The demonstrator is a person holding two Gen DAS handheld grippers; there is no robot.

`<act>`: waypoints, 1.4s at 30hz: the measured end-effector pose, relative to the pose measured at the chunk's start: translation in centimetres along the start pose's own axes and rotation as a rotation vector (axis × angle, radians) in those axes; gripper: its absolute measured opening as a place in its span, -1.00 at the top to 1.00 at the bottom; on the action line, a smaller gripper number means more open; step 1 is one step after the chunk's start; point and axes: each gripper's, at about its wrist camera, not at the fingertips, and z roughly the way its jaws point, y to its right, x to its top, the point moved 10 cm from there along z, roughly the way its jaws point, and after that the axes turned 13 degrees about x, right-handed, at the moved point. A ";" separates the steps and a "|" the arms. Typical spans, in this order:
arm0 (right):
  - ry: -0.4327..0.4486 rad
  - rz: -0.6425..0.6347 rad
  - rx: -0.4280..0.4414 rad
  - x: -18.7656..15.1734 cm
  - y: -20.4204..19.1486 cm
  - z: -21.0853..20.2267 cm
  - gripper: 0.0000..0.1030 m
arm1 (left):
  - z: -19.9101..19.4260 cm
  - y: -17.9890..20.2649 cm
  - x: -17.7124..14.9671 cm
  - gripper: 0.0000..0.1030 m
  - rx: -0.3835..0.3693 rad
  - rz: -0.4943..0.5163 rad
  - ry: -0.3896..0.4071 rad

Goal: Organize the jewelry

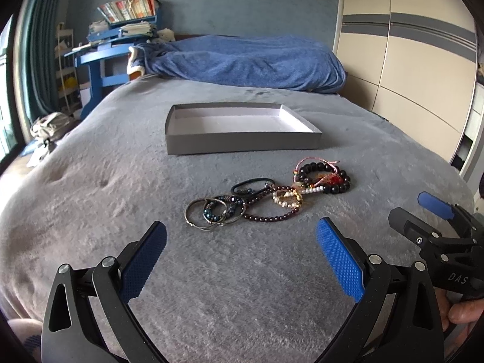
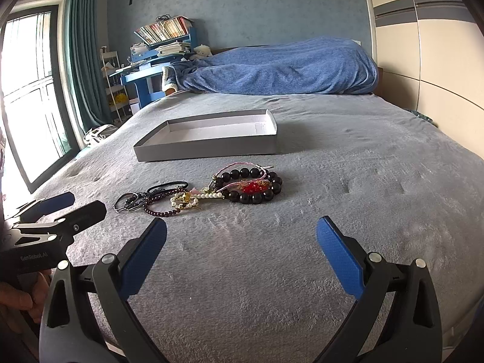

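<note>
The left gripper [image 1: 241,252], black-framed with blue textured pads, hangs wide apart and holds nothing, low over the grey plush bedspread [image 1: 121,181]. The right gripper [image 2: 241,251], of the same make, is likewise spread wide and empty; in the left wrist view it shows at the right edge, level with its partner and beside it.

Ahead of both sets of tongs lies the tangle of jewelry, a loose string of pieces whose long axis runs crosswise, left to right, and slightly away toward the right. From the left gripper, the nearest end is the pair of thin metal bangle rings [image 1: 199,214], overlapping a dark blue beaded bracelet [image 1: 219,207], just forward of the gap between its pads and slightly left of centre. A strand of small garnet-red beads [image 1: 272,216] and a black elastic hair tie [image 1: 252,185] sit in the middle, with a pearl-and-gold bracelet [image 1: 287,198] touching them.

From the right gripper, the closest piece is the bracelet of large glossy black beads [image 2: 252,186], with pink cord and a red ornament lying across it, almost straight ahead and a little to the left.

Beyond the cluster, well apart from it, stands the shallow grey cardboard tray [image 1: 242,143], open and with nothing visible inside.

Judged from this layout, each arm is nearer its own end of the row: the left to the bangles, the right to the black beads, and either piece would then need carrying forward over the rest to the tray.
</note>
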 end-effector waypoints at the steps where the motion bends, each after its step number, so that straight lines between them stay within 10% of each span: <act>1: -0.002 0.000 0.001 -0.1 0.0 0.1 -0.90 | 0.1 0.0 0.0 -0.91 0.003 0.002 -0.001; 36: -0.023 0.038 0.027 0.1 -0.3 0.7 -0.90 | 2.9 0.0 -0.1 -0.91 0.068 0.074 -0.025; 42: -0.065 0.060 0.009 -0.7 0.3 1.4 -0.90 | 5.2 -2.0 0.8 -0.62 0.070 0.012 -0.093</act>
